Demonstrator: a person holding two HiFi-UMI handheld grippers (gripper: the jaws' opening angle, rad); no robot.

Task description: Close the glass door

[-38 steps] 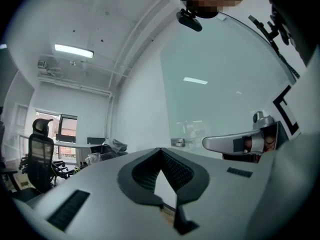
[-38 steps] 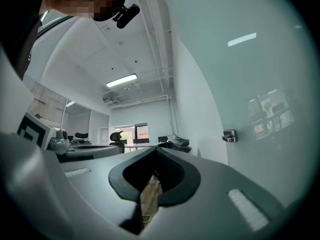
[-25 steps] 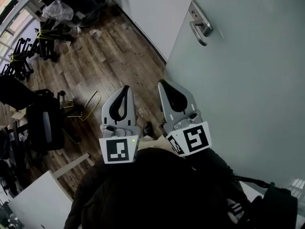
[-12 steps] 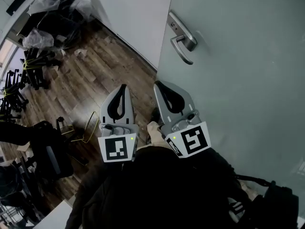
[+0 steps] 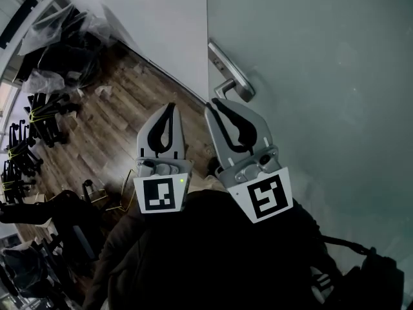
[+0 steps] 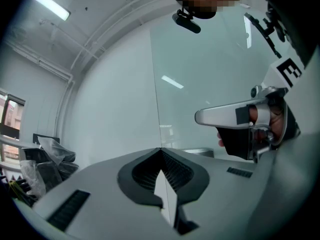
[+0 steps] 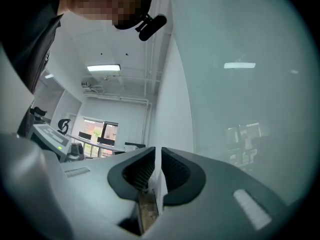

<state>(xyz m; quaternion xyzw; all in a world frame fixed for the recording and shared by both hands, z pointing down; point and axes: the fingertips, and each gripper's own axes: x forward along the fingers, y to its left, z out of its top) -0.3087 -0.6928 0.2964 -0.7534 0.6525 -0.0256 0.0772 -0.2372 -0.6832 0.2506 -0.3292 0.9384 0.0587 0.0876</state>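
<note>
The frosted glass door fills the right of the head view, its free edge running down near the white wall. Its metal lever handle sticks out close to that edge. My right gripper is shut and holds nothing, its tip just below the handle and near the glass. Beside it on the left, over the floor, my left gripper is also shut and holds nothing. In the left gripper view the handle lies up and right of the shut left gripper. The right gripper faces the glass door.
A wooden floor lies below left. Stacked black chairs and bagged clutter stand along the far left wall. A person's dark jacket fills the bottom of the head view.
The door's edge and handle have swung left towards the white wall and nearer my grippers. The right gripper's tip now sits right under the handle. Both grippers stayed shut.
</note>
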